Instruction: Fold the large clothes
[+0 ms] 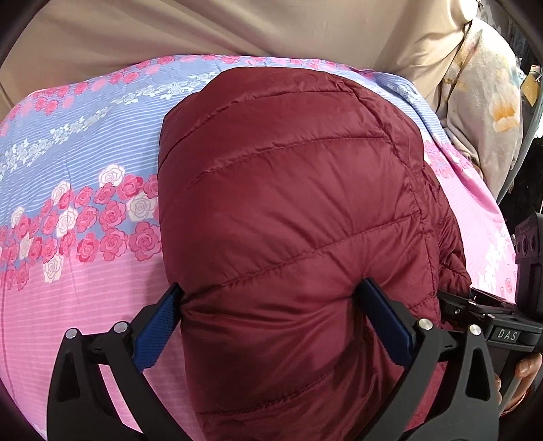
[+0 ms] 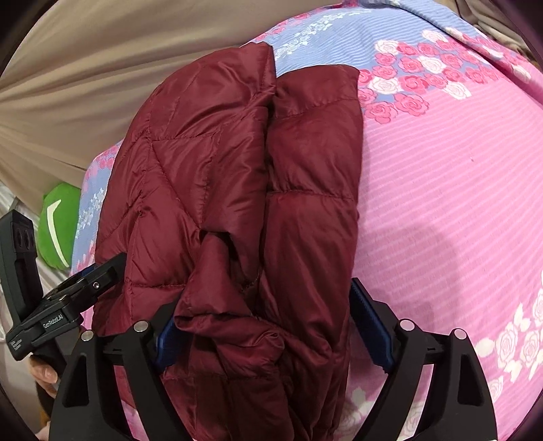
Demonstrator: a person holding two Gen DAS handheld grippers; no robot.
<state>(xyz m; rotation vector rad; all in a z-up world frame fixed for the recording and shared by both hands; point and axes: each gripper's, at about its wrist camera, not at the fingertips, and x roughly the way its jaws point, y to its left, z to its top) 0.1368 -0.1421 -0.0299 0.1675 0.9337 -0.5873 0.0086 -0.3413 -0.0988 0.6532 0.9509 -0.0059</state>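
A dark red quilted puffer jacket [image 1: 288, 190] lies folded into a bundle on the floral bed sheet [image 1: 68, 190]. My left gripper [image 1: 271, 291] has its jaws wide apart around the near end of the bundle, with the blue pads pressing its sides. In the right wrist view the jacket [image 2: 220, 176] shows its folded layers and a crumpled sleeve end. My right gripper [image 2: 268, 305] also straddles the jacket's near end with wide jaws; its left pad touches the fabric. The left gripper's body [image 2: 61, 298] shows at the left edge.
The pink and blue rose-print sheet [image 2: 441, 169] covers the bed. A beige cloth [image 1: 203, 30] lies behind it. A floral pillow [image 1: 485, 112] sits at the far right. A green plush [image 2: 57, 227] rests at the bed's left side.
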